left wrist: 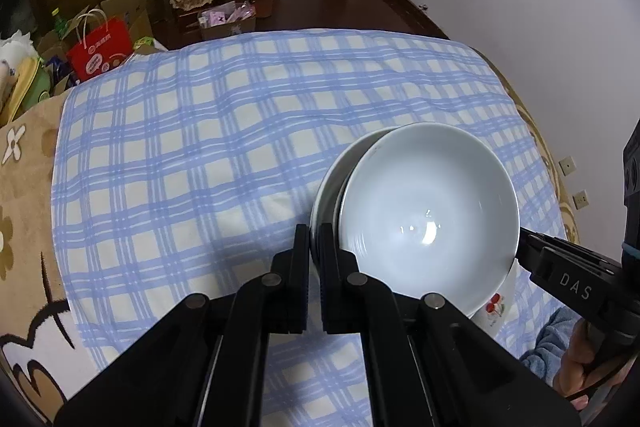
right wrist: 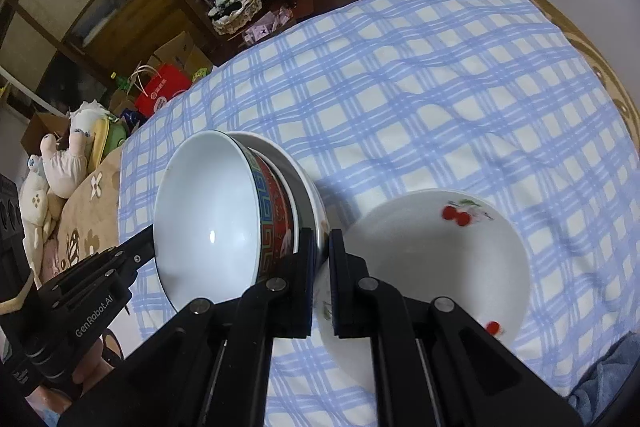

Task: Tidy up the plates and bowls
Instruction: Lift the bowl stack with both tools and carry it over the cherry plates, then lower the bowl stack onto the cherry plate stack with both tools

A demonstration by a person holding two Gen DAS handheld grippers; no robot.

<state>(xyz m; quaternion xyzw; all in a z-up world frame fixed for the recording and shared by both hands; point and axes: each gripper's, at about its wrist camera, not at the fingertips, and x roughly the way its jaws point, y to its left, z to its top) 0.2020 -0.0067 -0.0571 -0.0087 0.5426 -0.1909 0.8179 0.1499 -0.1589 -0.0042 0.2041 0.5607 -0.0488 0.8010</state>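
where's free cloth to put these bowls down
The checked cloth is bare left of the stacked bowls and beyond them to its far edge. Crowded near right: cherry plate, left gripper, right gripper.

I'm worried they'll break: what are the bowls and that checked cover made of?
The patterned bowl and the cherry plate look like glazed ceramic or porcelain: smooth white surfaces with bright light glints, though melamine can't be ruled out. The checked cloth looks like soft woven fabric, probably cotton: matte, with wrinkles and folds.
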